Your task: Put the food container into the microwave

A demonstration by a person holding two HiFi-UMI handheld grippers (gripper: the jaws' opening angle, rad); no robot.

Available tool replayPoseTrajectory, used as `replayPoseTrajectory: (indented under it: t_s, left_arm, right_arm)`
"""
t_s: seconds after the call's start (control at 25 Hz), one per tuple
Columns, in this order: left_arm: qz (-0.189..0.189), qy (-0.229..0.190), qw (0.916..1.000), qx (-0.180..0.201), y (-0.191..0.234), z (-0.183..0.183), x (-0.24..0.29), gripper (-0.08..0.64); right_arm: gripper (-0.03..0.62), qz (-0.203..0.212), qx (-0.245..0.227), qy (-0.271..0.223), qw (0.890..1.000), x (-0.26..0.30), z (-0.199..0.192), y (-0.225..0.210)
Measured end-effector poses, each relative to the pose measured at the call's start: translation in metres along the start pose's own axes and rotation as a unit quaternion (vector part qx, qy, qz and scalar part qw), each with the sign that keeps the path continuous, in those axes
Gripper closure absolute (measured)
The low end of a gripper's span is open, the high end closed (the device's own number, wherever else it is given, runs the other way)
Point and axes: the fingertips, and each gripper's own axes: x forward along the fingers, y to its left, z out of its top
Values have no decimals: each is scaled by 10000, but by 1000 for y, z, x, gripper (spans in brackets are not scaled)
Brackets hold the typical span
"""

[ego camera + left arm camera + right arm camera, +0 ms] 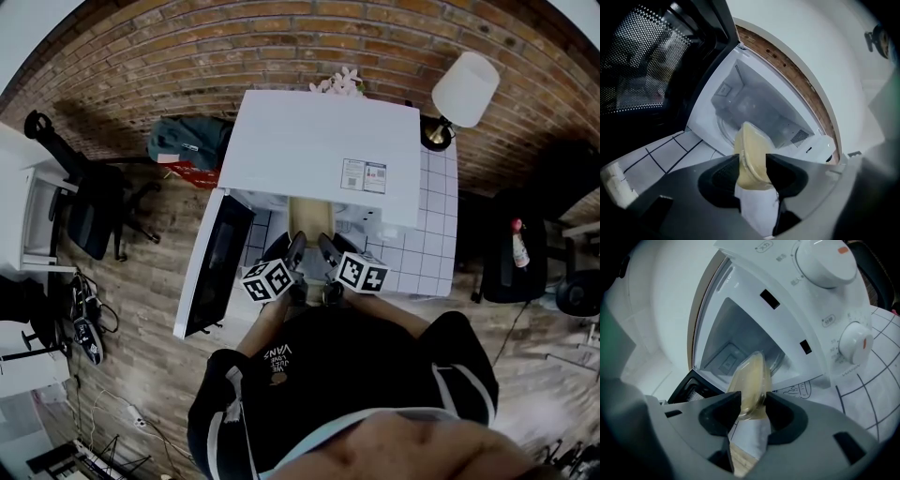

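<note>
A pale yellow food container (310, 217) (751, 157) (751, 383) hangs in front of the white microwave (328, 150), at the mouth of its cavity (750, 108) (736, 345). My left gripper (294, 253) (753, 171) is shut on one edge of the container. The opposite edge sits between the jaws of my right gripper (325, 251) (753, 409), also shut. The microwave door (214, 264) (651, 70) stands swung open to the left. A glass turntable shows inside the cavity.
The microwave sits on a white tiled table (436, 244). Two control dials (855, 341) are on its right panel. A white lamp (463, 89) stands at the back right. A black office chair (84, 211) is on the left, and a brick wall behind.
</note>
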Motion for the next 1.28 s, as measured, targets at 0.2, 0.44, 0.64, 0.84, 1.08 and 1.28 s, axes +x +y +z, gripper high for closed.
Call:
replayPoseTrajectory:
  t_s: [0.2, 0.44, 0.64, 0.84, 1.08, 1.28]
  left_arm:
    - [4, 38, 10000, -37, -1, 2, 3, 382]
    - [-73, 146, 9999, 3, 0, 7, 12, 382]
    - [-149, 245, 9996, -31, 4, 13, 22, 382]
    - [-262, 358, 9990, -9, 7, 21, 32, 382]
    - [-327, 417, 9986, -44, 13, 27, 42, 382]
    - [-374, 468, 9982, -59, 17, 35, 47, 382]
  right_arm:
    - [446, -2, 17, -1, 10000, 2, 3, -1]
    - [446, -93, 26, -54, 9999, 7, 9, -2]
    - [446, -203, 16, -111, 9997, 15, 16, -2]
    - [446, -312, 49, -163, 9994, 24, 22, -2]
    - [446, -410, 64, -256, 9988, 34, 30, -2]
    - [446, -482, 68, -341, 9982, 41, 34, 1]
